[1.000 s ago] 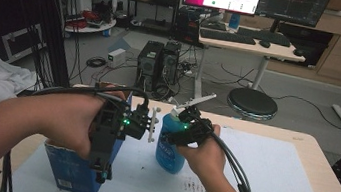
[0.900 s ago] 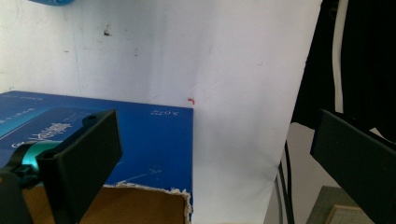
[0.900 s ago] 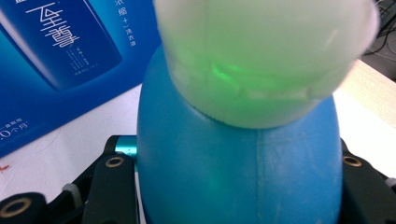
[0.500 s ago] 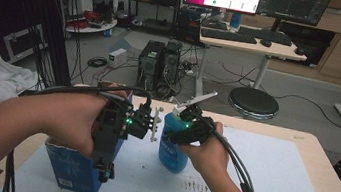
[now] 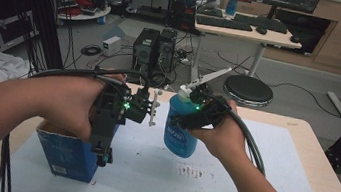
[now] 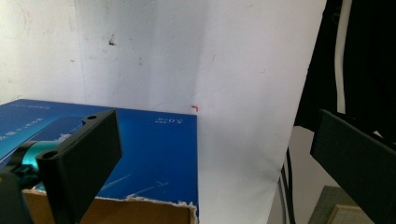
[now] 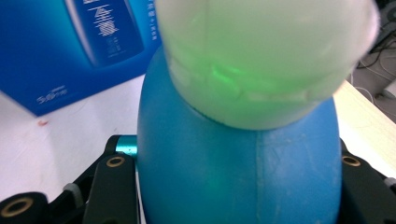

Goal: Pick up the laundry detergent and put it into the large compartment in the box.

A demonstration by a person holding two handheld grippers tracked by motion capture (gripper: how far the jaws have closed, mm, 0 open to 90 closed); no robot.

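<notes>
The right claw [image 5: 195,113] is held level, clamped around the blue bottle [image 5: 179,132]; the left claw [image 5: 105,157] is pointed down, spread wide, holding nothing, over the blue box [image 5: 67,154].

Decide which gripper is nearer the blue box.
Left. The left gripper hangs open right over the blue box; the right gripper holds the blue bottle farther off.

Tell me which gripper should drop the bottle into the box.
Right, probably. The right gripper already grips the blue bottle between its jaws, beside the open box. The left gripper is open and empty, over the box.
</notes>
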